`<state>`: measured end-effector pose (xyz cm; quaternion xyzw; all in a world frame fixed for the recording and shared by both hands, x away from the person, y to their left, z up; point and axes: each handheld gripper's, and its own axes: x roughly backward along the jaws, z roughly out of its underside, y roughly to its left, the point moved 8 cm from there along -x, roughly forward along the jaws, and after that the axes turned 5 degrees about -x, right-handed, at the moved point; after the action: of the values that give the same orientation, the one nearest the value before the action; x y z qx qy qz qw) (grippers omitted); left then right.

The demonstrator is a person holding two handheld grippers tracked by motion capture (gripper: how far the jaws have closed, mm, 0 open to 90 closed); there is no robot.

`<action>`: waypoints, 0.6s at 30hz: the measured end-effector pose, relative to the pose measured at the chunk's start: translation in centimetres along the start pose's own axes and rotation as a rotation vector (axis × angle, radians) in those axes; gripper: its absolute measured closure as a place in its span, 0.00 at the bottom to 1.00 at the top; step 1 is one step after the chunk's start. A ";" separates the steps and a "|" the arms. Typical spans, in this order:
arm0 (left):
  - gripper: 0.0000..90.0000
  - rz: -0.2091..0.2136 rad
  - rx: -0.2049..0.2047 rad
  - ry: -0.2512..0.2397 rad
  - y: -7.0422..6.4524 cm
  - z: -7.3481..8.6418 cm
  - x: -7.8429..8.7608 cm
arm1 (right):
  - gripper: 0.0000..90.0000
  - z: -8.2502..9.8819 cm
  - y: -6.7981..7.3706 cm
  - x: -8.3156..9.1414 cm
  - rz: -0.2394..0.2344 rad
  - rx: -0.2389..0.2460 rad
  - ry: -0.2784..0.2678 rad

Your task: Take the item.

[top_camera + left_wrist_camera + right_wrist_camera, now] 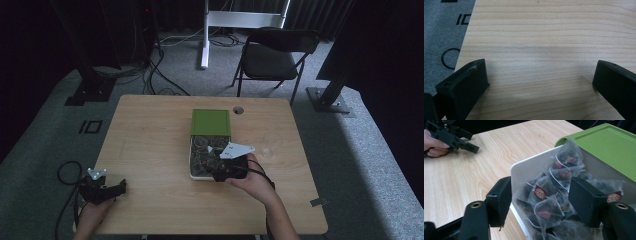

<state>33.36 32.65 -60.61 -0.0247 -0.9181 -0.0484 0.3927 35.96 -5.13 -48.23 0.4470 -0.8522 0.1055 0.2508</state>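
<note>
Low, right gripper (540, 202) over box (524, 170), jaws apart

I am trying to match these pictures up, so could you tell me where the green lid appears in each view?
High view: the green lid lies at table centre, over the far part of the white box.
Left gripper view: not in it.
Right gripper view: upper right corner, beyond the tea bags.
Shared landmark: the wooden table, also here and here.
</note>
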 end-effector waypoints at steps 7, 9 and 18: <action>0.00 0.000 0.004 -0.002 0.0 0.0 0.0 | 0.41 -0.1 0.6 -1.4 -0.008 0.000 0.014; 0.00 0.000 0.004 -0.002 0.0 0.0 0.0 | 0.41 0.0 0.5 -1.8 0.009 0.004 0.026; 0.00 0.000 0.001 0.001 0.0 0.0 0.0 | 0.44 0.4 0.6 -3.4 0.055 0.009 0.066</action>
<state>33.35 32.65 -60.61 -0.0247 -0.9179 -0.0480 0.3931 36.93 -2.52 -50.34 0.4207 -0.8550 0.1310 0.2737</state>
